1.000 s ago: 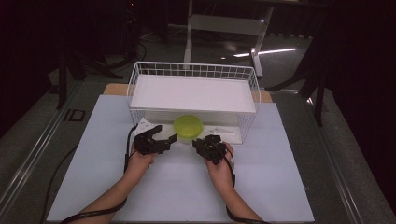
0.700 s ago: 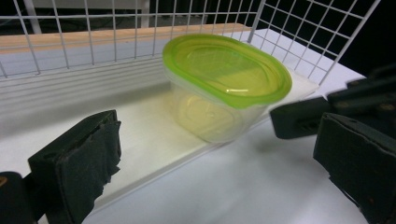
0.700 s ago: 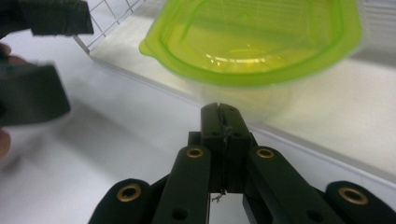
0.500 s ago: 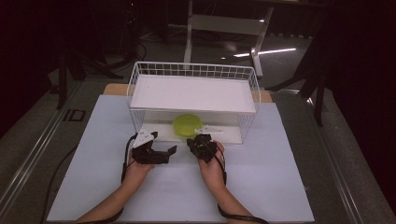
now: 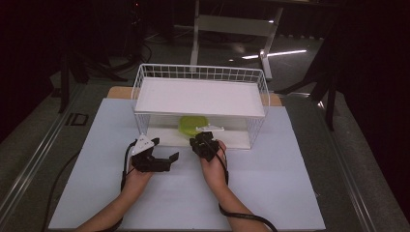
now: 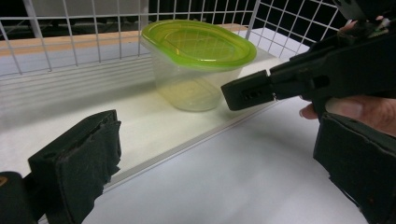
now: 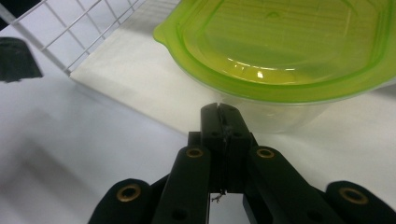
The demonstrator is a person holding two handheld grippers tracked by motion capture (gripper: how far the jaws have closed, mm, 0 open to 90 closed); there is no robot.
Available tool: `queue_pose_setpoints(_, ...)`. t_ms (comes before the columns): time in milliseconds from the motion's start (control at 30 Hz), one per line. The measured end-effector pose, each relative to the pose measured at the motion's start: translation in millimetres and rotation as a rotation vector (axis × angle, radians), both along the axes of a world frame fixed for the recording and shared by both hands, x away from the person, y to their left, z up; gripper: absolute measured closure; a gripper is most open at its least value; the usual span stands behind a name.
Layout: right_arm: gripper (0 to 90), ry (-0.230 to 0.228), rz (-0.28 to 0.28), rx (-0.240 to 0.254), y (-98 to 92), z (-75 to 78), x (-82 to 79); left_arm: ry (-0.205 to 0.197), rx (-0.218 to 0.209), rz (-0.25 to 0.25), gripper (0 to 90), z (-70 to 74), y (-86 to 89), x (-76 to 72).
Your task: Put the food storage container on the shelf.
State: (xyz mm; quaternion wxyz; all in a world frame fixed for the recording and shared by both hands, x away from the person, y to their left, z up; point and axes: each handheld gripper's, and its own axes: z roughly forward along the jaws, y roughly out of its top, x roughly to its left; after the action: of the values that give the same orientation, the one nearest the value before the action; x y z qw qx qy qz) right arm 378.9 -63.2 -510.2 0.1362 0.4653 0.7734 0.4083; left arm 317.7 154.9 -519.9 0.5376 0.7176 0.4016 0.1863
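A: Dark room, white table (image 5: 270, 193); we've got the green-lidded container (image 5: 193, 124) on the wire rack's (image 5: 200, 72) lower shelf, near its front edge, easy to reach.

B: Right gripper (image 7: 219, 112) pressed closed, empty, tips just short of the tub. Left gripper (image 5: 167, 158) spread wide, holding nothing, hanging back.
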Motion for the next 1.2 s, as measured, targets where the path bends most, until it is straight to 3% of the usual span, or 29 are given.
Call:
queue_pose_setpoints(300, 87.9, 0.000, -0.014, -0.011, 3.9, 1.8, 9.4, -0.009, 0.005, -0.012, 1.7, 0.3, -1.9, -1.0)
queue_pose_setpoints(567, 80.7, -0.036, 0.050, -0.015, 2.1, 9.8, -7.9, -0.021, 0.003, -0.040, 1.7, 3.0, -2.7, -3.3)
queue_pose_setpoints(733, 65.5, -0.061, 0.080, 0.010, -6.1, 18.4, -20.2, -0.047, 0.004, -0.081, 1.8, 11.2, -2.2, -8.8)
queue_pose_setpoints(800, 55.6, -0.081, 0.099, 0.015, -10.1, 20.5, -24.8, -0.050, 0.005, -0.102, 1.8, 15.0, -2.2, -11.1)
queue_pose_setpoints(1000, 29.5, -0.115, 0.138, 0.056, -24.0, 24.5, -37.1, -0.043, -0.002, -0.108, 1.8, 22.2, 0.1, -18.1)
queue_pose_setpoints(1100, 21.1, -0.122, 0.178, 0.070, -30.0, 26.1, -41.4, -0.060, -0.005, -0.116, 1.8, 25.6, 1.8, -21.3)
queue_pose_setpoints(1200, 20.4, -0.128, 0.188, 0.073, -33.9, 26.0, -44.6, -0.062, -0.011, -0.117, 1.8, 28.3, 3.9, -23.1)
